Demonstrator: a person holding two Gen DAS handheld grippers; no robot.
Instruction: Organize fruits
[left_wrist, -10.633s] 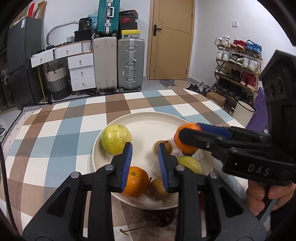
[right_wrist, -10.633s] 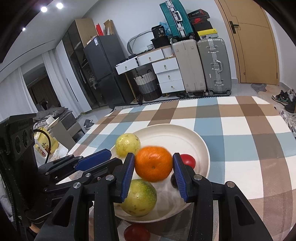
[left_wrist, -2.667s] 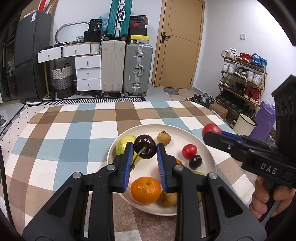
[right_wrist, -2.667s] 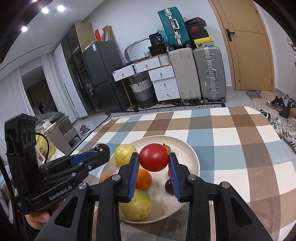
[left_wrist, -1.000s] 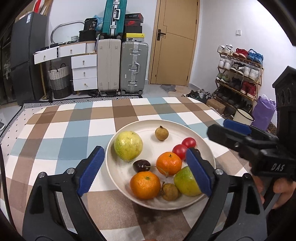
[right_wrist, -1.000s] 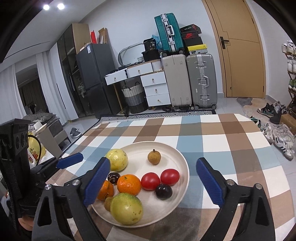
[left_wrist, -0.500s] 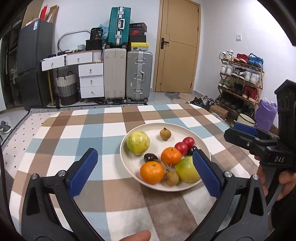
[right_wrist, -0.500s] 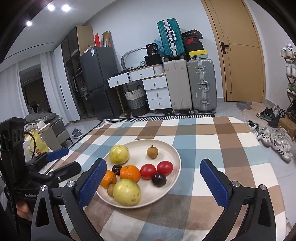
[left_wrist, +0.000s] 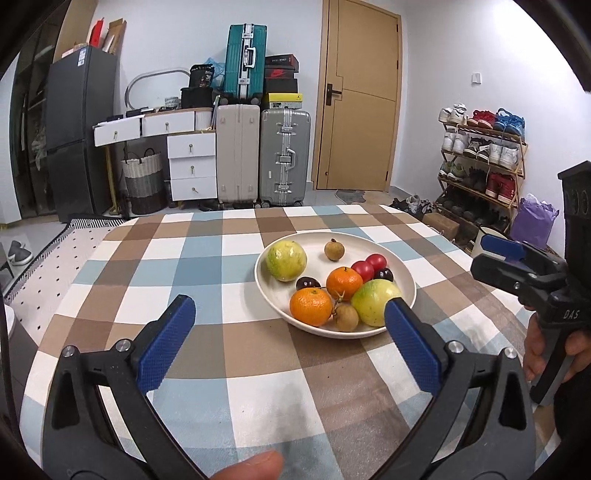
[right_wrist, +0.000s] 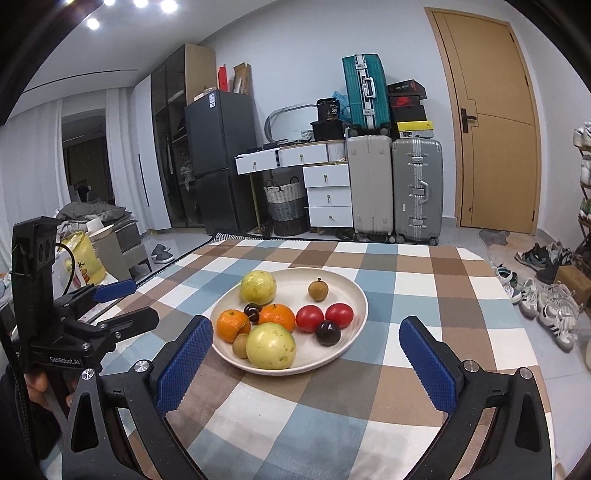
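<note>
A white plate (left_wrist: 404, 275) (right_wrist: 354, 284) on the checked tablecloth holds several fruits: two yellow-green guavas (left_wrist: 286, 255) (right_wrist: 270, 345), two oranges (left_wrist: 310, 307) (right_wrist: 277, 316), two red tomatoes (right_wrist: 309, 318), dark cherries (right_wrist: 328, 332) and small brown longans (left_wrist: 334, 250). My left gripper (left_wrist: 288, 336) is wide open and empty, drawn back from the plate on its near left side. My right gripper (right_wrist: 304, 354) is wide open and empty, drawn back in front of the plate.
The checked tablecloth (left_wrist: 207, 266) covers the table. Suitcases (left_wrist: 258, 155), white drawers (left_wrist: 190, 166) and a door (left_wrist: 358, 107) stand behind. A shoe rack (left_wrist: 480, 155) is at right. The right tool (left_wrist: 532, 280) shows at right, the left tool (right_wrist: 74, 325) at left.
Both grippers have let go of their fruits onto the plate, opened wide and pulled back and up from the plate.
</note>
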